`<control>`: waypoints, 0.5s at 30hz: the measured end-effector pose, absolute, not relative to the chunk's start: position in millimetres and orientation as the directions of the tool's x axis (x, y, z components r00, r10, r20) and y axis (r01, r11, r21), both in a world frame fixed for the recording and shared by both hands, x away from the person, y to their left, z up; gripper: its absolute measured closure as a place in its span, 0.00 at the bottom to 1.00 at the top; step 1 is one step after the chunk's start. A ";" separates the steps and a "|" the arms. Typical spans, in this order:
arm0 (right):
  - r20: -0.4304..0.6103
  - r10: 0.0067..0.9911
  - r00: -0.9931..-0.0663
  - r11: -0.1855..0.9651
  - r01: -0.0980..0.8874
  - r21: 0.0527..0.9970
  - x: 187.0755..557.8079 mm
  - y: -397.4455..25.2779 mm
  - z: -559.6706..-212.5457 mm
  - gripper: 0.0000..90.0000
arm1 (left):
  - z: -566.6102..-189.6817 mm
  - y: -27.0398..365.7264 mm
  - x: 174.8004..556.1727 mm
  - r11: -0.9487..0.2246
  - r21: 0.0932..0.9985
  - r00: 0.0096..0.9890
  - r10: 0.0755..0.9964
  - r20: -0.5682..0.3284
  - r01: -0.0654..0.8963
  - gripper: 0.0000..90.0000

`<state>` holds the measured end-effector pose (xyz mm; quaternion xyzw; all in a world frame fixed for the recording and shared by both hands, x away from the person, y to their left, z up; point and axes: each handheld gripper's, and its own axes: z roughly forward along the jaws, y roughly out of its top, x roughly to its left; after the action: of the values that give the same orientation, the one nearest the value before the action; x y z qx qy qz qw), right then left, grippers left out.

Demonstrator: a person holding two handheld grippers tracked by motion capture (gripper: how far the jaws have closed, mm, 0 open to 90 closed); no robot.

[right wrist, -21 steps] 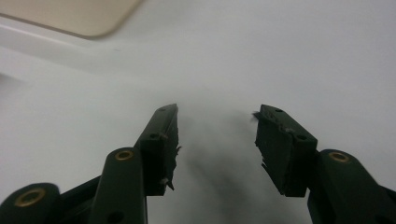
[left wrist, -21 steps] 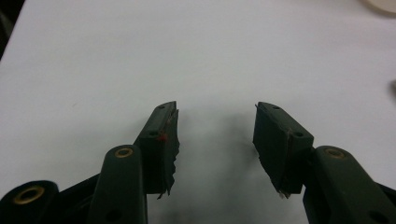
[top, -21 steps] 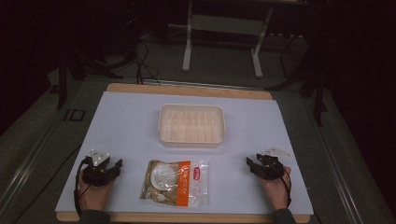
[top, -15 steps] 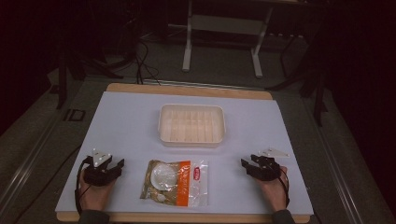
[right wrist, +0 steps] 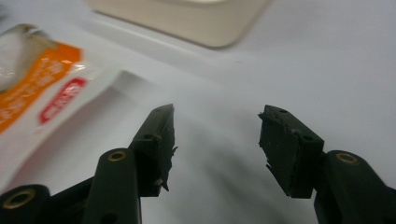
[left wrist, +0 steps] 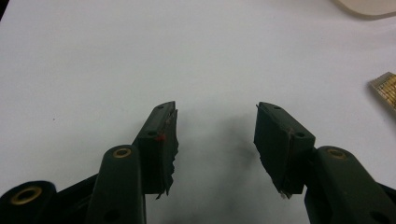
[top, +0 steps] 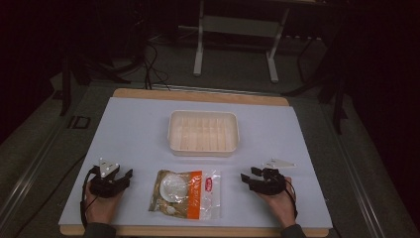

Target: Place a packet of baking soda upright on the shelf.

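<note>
From the high view I have the food packet (top: 185,193) lying flat on the white worktop (top: 138,134), near its front edge and midway between my two grippers. My left gripper (top: 119,179) sits on the worktop to the packet's left, a little apart from it, and my right gripper (top: 247,179) sits to its right, also clear of it. Both point inward toward the packet. In the left gripper view the jaws are spread wide with bare worktop between them, and a corner of the packet (left wrist: 385,91) shows at the right edge. In the right gripper view the jaws are likewise spread and hold nothing; the packet (right wrist: 51,88) lies off to the left. The cream tray (top: 203,133) stands behind the packet, well apart from it.
</note>
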<state>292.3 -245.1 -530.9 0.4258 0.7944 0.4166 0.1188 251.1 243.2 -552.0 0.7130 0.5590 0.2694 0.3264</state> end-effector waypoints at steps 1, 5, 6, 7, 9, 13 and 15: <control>0.170 0.759 -0.629 0.305 0.573 0.761 290.0 -236.8 -530.9 0.48 | -552.3 243.0 251.3 -0.161 0.765 0.228 0.973 0.019 0.623 0.54; 0.204 0.729 -0.653 0.307 0.578 0.756 287.9 -227.2 -532.4 0.48 | -552.4 241.7 251.5 -0.169 0.764 0.230 0.973 0.028 0.622 0.53; 0.208 0.724 -0.658 0.309 0.579 0.755 287.3 -224.9 -532.7 0.48 | -552.5 241.3 251.6 -0.173 0.763 0.231 0.972 0.031 0.623 0.53; 0.213 0.717 -0.663 0.311 0.579 0.754 286.7 -222.6 -532.9 0.47 | -552.4 241.2 251.6 -0.178 0.760 0.233 0.972 0.036 0.625 0.53; 0.232 0.701 -0.675 0.310 0.581 0.753 285.7 -218.9 -533.2 0.47 | -552.4 241.1 251.6 -0.181 0.759 0.233 0.972 0.040 0.625 0.53; 0.255 0.674 -0.693 0.315 0.582 0.749 283.7 -211.3 -534.5 0.46 | -552.4 240.9 251.7 -0.182 0.758 0.231 0.972 0.042 0.626 0.53; 0.259 0.665 -0.700 0.324 0.583 0.745 282.6 -206.8 -535.6 0.45 | -552.6 240.3 251.8 -0.185 0.757 0.231 0.972 0.046 0.626 0.53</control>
<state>282.6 -206.8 -535.6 0.3843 0.8121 0.4365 0.0469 251.8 240.3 -552.6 0.7189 0.5559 0.2750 0.3141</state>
